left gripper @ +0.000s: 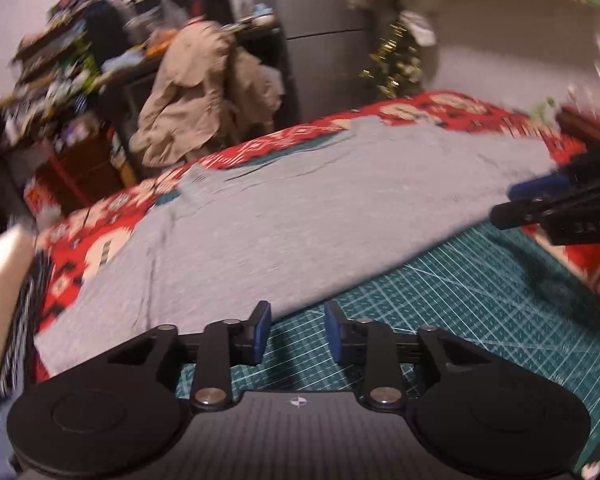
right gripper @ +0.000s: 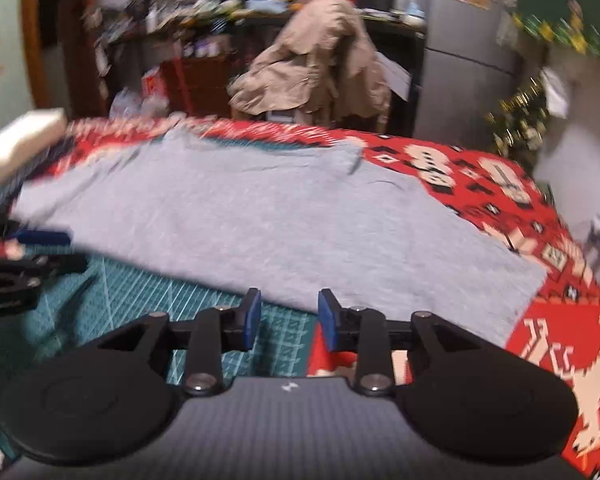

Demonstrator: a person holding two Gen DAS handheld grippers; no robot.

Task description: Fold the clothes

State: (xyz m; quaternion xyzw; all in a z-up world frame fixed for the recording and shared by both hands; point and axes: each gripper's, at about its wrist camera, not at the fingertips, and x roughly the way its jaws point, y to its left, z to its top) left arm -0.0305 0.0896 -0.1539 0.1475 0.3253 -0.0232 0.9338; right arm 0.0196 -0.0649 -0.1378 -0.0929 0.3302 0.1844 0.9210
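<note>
A grey T-shirt (left gripper: 292, 216) lies spread flat across the table, and it also shows in the right wrist view (right gripper: 260, 224). My left gripper (left gripper: 297, 332) is open and empty, just in front of the shirt's near edge, over the teal cutting mat (left gripper: 460, 304). My right gripper (right gripper: 287, 320) is open and empty at the shirt's near edge, further right. The right gripper (left gripper: 512, 202) also shows at the right of the left wrist view. The left gripper (right gripper: 68, 250) shows at the left edge of the right wrist view.
A red patterned cloth (right gripper: 500, 184) covers the table under the mat (right gripper: 132, 296). A white folded stack (left gripper: 0, 280) sits at the left end. A beige jacket (right gripper: 320, 64) hangs on a chair behind the table, with cluttered shelves (left gripper: 60, 60) and a fridge (left gripper: 320, 20) beyond.
</note>
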